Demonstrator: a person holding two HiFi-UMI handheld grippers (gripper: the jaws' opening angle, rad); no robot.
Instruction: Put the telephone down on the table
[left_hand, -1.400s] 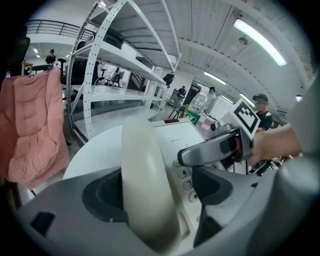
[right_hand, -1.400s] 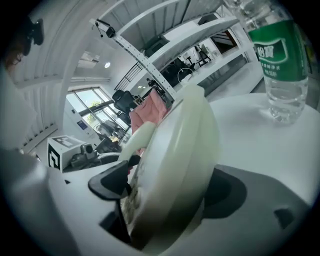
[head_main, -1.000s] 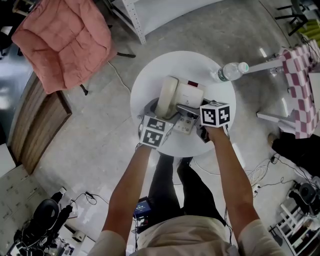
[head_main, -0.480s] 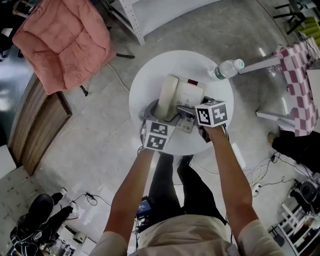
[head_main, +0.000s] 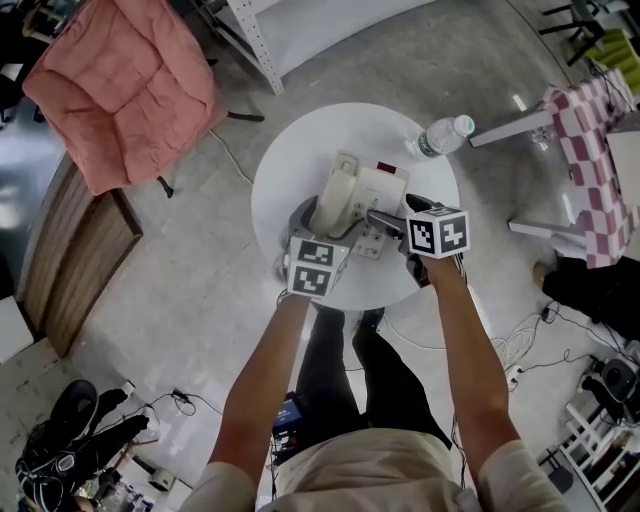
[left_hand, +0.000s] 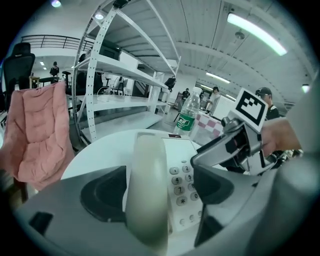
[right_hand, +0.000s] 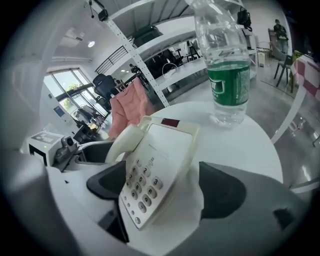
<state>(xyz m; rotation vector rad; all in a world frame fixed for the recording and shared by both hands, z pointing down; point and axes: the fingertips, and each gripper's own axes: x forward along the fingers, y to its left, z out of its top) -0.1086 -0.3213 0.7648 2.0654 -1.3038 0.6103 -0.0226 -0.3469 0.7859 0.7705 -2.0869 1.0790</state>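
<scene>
Near the middle of the round tabletop (head_main: 300, 160), slightly toward its near edge, the telephone (head_main: 372, 192) appears to rest flat, handset (head_main: 335, 195) on its cradle. Left gripper (left_hand: 157, 190): jaws spread, straddling the handset, pads not pressing. Right gripper (right_hand: 165, 187): jaws spread wide around the keypad side, no contact visible. Judgement: set-down looks done; what is left is backing both grippers clear.

The telephone (head_main: 380, 188) is showing cream, with grey keys and a small dark red window. The table (head_main: 320, 140) is gleaming white. The clear bottle (head_main: 437, 138) is wearing a green label; the cloth (head_main: 590, 150) is showing pink-and-white checks.
</scene>
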